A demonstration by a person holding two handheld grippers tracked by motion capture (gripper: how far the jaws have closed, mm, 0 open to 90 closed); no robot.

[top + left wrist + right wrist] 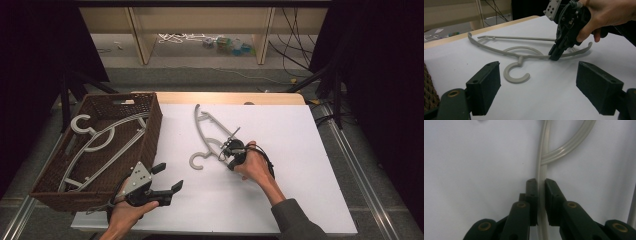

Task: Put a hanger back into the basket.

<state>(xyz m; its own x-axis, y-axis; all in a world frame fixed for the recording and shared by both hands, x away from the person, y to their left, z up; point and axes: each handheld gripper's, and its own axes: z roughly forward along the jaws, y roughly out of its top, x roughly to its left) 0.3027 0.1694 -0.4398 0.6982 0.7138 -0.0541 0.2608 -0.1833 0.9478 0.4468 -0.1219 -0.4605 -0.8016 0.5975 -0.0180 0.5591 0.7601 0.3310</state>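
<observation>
White tabletop, centre frame: grey hanger [210, 135] lies flat, right gripper [231, 152] clamped on its arm near the hook. Left gripper [167, 177] idle, jaws wide. Wicker basket [150, 130] at left already holds hangers; this one likely remains to transfer.

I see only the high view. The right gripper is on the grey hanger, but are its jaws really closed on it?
Observer: Yes. In the right gripper view the right gripper has both jaws pressed on the hanger's thin arm.
Operator: Is the hanger lifted?
Observer: In the left gripper view its hook lies flat on the white table.
Operator: And the left gripper?
Observer: The left gripper has its jaws wide apart, nothing between them.
</observation>
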